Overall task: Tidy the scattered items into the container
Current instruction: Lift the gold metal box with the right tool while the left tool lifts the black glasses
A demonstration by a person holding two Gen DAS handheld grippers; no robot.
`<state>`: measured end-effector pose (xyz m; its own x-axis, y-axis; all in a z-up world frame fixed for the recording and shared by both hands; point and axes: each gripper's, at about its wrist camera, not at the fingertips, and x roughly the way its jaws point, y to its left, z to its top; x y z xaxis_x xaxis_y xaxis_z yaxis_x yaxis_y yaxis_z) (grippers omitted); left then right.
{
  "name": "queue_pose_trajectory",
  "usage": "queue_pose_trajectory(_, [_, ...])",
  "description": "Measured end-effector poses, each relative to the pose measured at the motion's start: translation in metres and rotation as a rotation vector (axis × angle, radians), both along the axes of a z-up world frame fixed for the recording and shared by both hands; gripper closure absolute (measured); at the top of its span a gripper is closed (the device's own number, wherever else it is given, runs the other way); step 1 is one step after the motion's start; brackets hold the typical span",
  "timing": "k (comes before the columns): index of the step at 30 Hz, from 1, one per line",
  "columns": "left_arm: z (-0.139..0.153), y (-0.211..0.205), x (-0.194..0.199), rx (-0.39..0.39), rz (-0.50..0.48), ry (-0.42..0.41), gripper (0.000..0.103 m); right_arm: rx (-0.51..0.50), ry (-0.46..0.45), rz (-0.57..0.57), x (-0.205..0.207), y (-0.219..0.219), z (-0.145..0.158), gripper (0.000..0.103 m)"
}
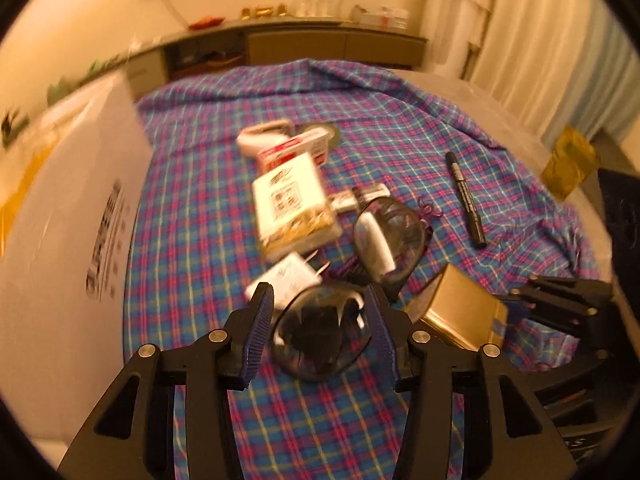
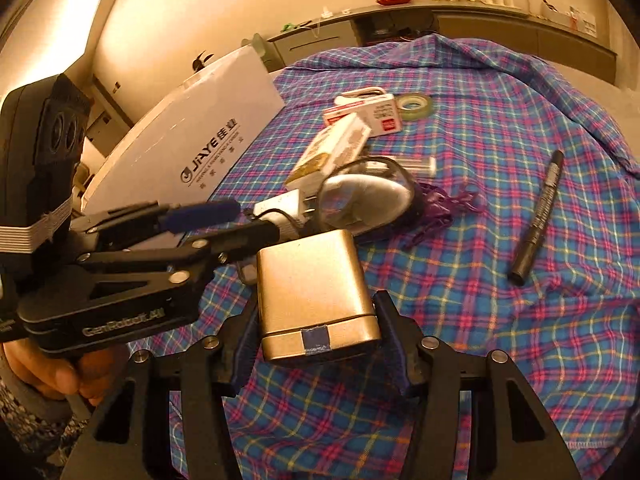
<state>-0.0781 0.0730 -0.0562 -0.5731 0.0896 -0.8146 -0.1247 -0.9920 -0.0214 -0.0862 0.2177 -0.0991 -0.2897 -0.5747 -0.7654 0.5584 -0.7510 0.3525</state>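
Note:
A pair of dark-lensed goggles (image 1: 386, 240) lies in the pile on the plaid cloth. My left gripper (image 1: 320, 296) has its blue pads against both sides of the near lens (image 1: 320, 340). In the right wrist view that gripper (image 2: 256, 220) reaches in from the left. My right gripper (image 2: 316, 300) holds a gold tin (image 2: 312, 280) between its pads, tilted above the cloth. The tin (image 1: 460, 308) shows beside the goggles in the left wrist view. A large white printed box (image 2: 208, 120) stands at the cloth's left edge.
A black marker (image 2: 538, 220) lies to the right. Small white boxes (image 2: 332, 148), a red-and-white box (image 2: 372, 116), a tape roll (image 2: 414, 106), a white plug (image 1: 286, 276) and a purple trinket (image 2: 440, 204) crowd the middle. A hand (image 2: 60, 376) grips the left tool's handle.

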Motion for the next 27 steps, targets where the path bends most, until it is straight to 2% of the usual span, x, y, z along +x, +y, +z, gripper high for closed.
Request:
queue_pose_trajectory(5, [-0.007,0.022,-0.01,-0.071,-0.109,-0.013,0.053,-0.019,-0.026,-0.064,-0.005,0.023,0.001,0.048])
queue_pose_trajectory(9, [-0.005,0.034,-0.003,-0.055,-0.178,-0.018,0.054,-0.046,-0.037,-0.11,-0.011,0.043,0.003,0.048])
queue_pose_trajectory(14, [-0.011,0.051,0.003,-0.118,-0.184,0.013,0.052,-0.07,-0.062,-0.138,-0.015,0.055,0.002,0.048])
queue_pose_trajectory(16, [-0.017,0.055,-0.004,-0.139,-0.177,-0.004,0.051,-0.074,-0.066,-0.129,-0.01,0.055,0.003,0.048])
queue_pose_trajectory(18, [-0.028,0.051,-0.014,-0.18,-0.124,-0.034,0.051,-0.082,-0.063,-0.116,-0.006,0.054,0.005,0.048])
queue_pose_trajectory(19, [-0.031,0.047,-0.016,-0.168,-0.11,-0.044,0.051,-0.081,-0.06,-0.112,-0.005,0.053,0.006,0.048])
queue_pose_trajectory(22, [-0.038,0.033,-0.02,-0.059,-0.107,-0.081,0.054,-0.085,-0.045,-0.112,-0.005,0.052,0.011,0.048])
queue_pose_trajectory(24, [-0.036,0.03,-0.016,-0.029,-0.103,-0.069,0.063,-0.095,-0.037,-0.113,-0.004,0.054,0.015,0.048])
queue_pose_trajectory(27, [-0.029,0.026,-0.01,-0.01,-0.074,-0.055,0.065,-0.102,-0.02,-0.113,-0.004,0.057,0.019,0.048])
